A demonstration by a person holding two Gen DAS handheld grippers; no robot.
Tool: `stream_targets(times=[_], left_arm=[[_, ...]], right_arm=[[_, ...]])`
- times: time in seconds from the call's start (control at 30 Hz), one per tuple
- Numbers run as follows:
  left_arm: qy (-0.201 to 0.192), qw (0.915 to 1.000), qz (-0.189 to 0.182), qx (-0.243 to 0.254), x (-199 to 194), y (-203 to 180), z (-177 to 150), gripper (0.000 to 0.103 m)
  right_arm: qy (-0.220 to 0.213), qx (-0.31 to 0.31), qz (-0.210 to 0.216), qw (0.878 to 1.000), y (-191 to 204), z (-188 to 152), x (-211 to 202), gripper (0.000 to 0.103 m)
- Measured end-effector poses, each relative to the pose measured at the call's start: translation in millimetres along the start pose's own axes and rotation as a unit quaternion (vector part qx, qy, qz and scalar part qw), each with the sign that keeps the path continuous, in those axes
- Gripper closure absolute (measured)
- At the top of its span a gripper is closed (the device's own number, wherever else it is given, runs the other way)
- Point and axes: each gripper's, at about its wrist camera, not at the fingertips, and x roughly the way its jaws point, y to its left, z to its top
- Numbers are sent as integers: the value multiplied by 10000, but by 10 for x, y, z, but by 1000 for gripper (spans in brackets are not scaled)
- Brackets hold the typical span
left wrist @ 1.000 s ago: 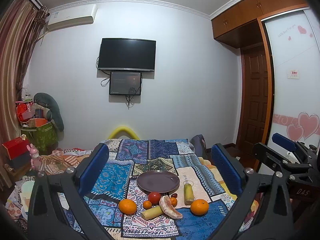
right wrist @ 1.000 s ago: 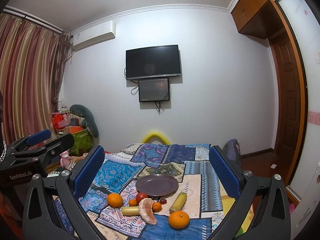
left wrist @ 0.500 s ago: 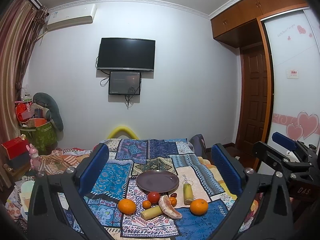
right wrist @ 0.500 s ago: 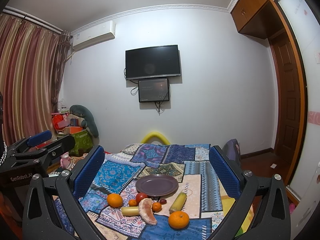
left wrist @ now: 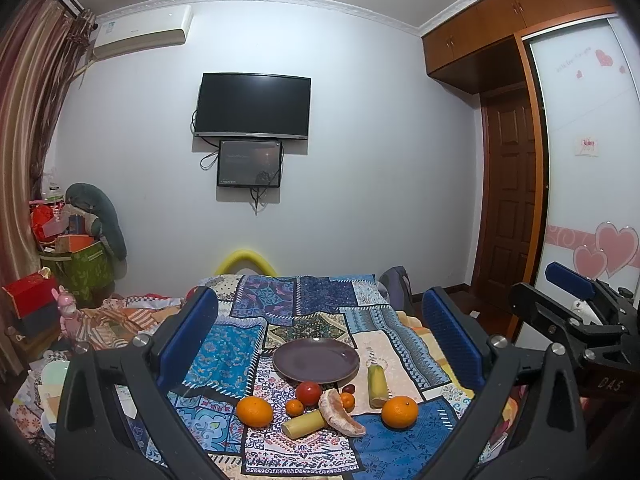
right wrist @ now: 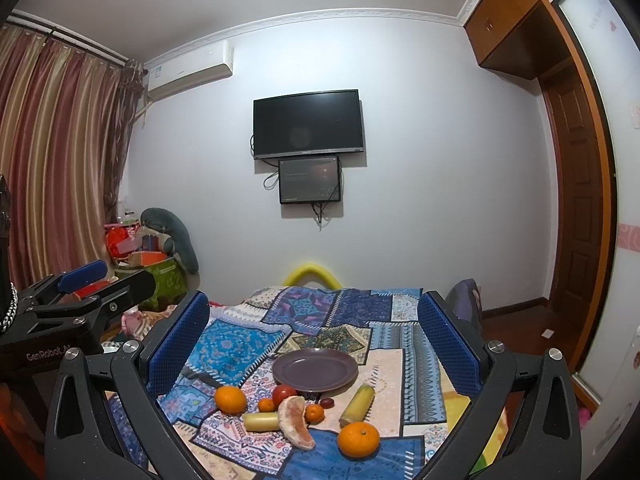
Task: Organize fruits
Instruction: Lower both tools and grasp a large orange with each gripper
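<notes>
An empty purple plate [left wrist: 316, 360] [right wrist: 315, 369] lies on a patchwork cloth. In front of it lie two oranges [left wrist: 254, 412] [left wrist: 399, 412], a red tomato [left wrist: 308, 393], two small tangerines [left wrist: 295, 407], a peeled pomelo wedge [left wrist: 340, 414], two yellow-green sugarcane pieces [left wrist: 377, 380] [left wrist: 304, 425] and a dark grape [left wrist: 349, 389]. My left gripper [left wrist: 320, 336] is open and empty, held above and short of the fruit. My right gripper [right wrist: 314, 332] is open and empty, also short of the fruit. Each gripper shows at the edge of the other's view.
The patchwork cloth [left wrist: 224, 360] covers a bed-like surface. Boxes, a green bag [left wrist: 80, 272] and toys pile at the left by the curtain. A TV [left wrist: 252, 106] hangs on the far wall. A wooden door [left wrist: 508, 200] and wardrobe stand at the right.
</notes>
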Motion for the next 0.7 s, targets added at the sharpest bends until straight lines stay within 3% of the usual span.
stream_targets(times=[0.43, 0.57, 0.7], left_arm=[[593, 9981, 127, -145, 433, 274, -202, 1], [904, 9954, 272, -157, 641, 425, -284, 16], [1263, 9910, 409, -176, 900, 625, -392, 22]], right_arm=[[417, 107, -135, 9990, -186, -161, 254, 1], [741, 84, -209, 9970, -273, -289, 426, 10], [1216, 154, -148, 9924, -404, -458, 650, 19]])
